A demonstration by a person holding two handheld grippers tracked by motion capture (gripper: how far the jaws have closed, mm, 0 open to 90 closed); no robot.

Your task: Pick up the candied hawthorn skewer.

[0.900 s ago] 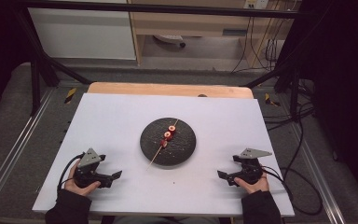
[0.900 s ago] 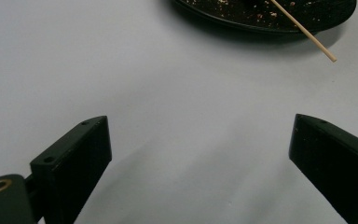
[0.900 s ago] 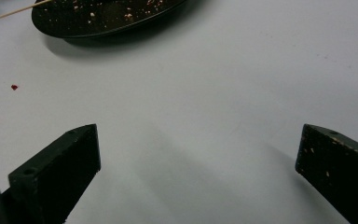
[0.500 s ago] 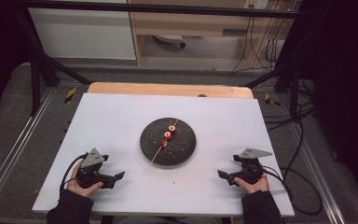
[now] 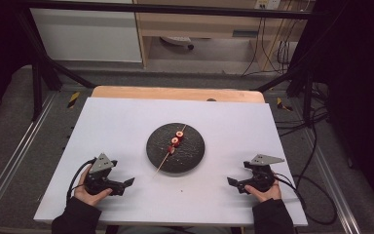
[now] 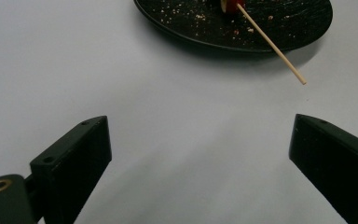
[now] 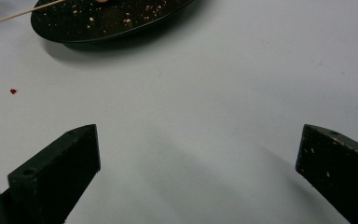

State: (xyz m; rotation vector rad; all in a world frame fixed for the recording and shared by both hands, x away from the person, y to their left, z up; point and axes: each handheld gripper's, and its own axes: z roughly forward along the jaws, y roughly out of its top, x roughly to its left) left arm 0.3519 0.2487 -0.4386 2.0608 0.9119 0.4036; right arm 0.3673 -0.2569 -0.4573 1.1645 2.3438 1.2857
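While your left tongs [image 5: 128, 183] have edged toward the skewer [image 5: 169, 155], both left and right tongs [image 5: 233, 182] sit released, nothing grasped yet.

A round plate [image 5: 175, 147] of dark, matt, stone-like material with a slightly rough, speckled face sits on a smooth, matt white table top [image 5: 126, 122], whose far edge shows a strip of pale bare wood [image 5: 175, 93]. A thin skewer [image 6: 270, 44] of light, smooth wood lies across the plate, threaded with glossy red pieces of food [image 5: 176, 138]. The left gripper [image 5: 126, 184] and the right gripper [image 5: 231, 183] look like matt black plastic, each topped by a dull grey plate. Dark cloth sleeves [image 5: 75, 219] cover the forearms.
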